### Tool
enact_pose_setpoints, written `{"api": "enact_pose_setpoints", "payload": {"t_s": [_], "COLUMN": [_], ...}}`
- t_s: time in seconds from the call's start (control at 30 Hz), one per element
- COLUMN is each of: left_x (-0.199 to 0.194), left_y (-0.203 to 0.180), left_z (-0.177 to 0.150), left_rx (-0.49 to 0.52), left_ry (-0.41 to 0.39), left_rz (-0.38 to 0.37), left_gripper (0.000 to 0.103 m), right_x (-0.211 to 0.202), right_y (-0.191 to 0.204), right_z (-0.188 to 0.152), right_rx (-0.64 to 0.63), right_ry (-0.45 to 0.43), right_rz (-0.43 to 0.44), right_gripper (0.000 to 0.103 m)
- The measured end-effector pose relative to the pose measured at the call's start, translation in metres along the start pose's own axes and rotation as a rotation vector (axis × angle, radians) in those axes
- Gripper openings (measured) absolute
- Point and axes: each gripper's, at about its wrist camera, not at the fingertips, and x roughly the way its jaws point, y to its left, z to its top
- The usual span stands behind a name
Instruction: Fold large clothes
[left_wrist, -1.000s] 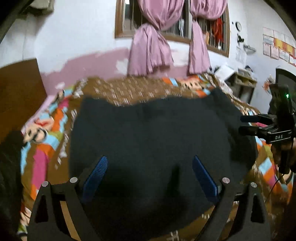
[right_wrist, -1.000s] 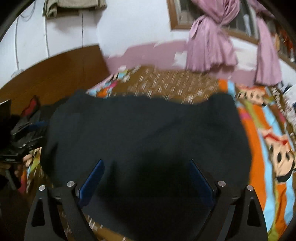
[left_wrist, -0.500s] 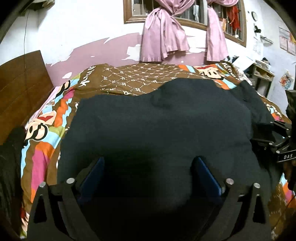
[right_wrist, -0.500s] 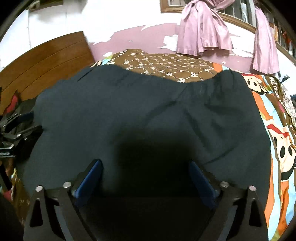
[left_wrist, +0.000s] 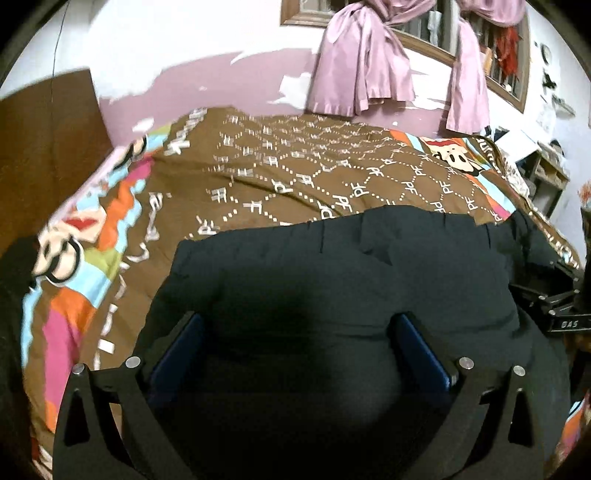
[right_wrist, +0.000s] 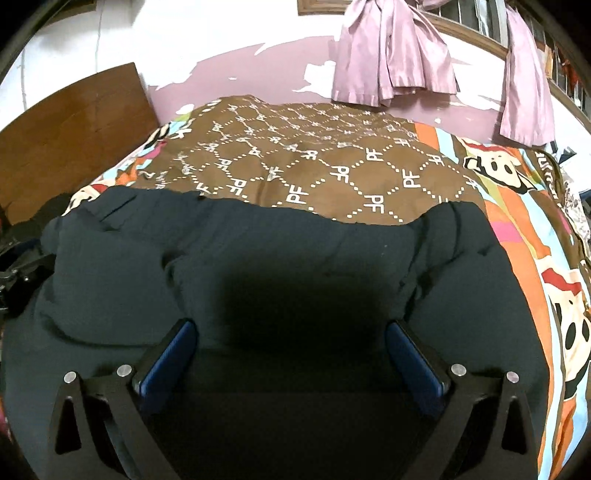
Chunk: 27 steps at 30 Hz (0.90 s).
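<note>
A matt dark navy cloth garment (right_wrist: 295, 266) is spread on a printed brown cotton bedcover (right_wrist: 332, 162); satin-sheened pink curtains (right_wrist: 395, 55) are hung.

garment (left_wrist: 332, 280): very dark navy, nearly black, plain and unpatterned.
bedspread (right_wrist: 332, 166): brown centre with white dotted diamonds and white "PF" letters; borders striped orange, light blue, pink and green, with black-and-white cartoon faces in red caps.
curtains (right_wrist: 395, 55): mauve-pink, plain, slightly glossy.
wall (left_wrist: 184, 48): white above; a lilac band below, patchy with white flecks.
headboard (right_wrist: 70, 133): reddish-brown wood.
left gripper (left_wrist: 295, 354): black frame, silver bolt heads, blue pads (left_wrist: 177, 350).
right gripper (right_wrist: 291, 354): black frame, silver bolt heads, blue pads too.
</note>
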Motion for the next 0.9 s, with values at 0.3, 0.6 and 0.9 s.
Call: {"api": "enact_pose_setpoints", "payload": {"t_s": [0.3,0.6,0.9], "left_x": [0.016,0.019,0.019], "left_y": [0.005,0.010,0.009], "left_z": [-0.001,-0.006,-0.008], "left_rx": [-0.046,-0.088,-0.097], "left_ry": [0.030,0.002,-0.009], "left_rz": [-0.031,-0.070,-0.072], "left_gripper": [0.103,0.102,0.102], "right_x": [0.020,0.025,0.026], "right_y": [-0.007,-0.004,0.001], "right_z": [-0.002,-0.005,-0.007], "right_rx": [0.049,0.038,0.018], "right_ry": [0.044,0.033,0.037], "right_rz": [0.050,0.040,0.011], "right_gripper": [0.103,0.103,0.103]}}
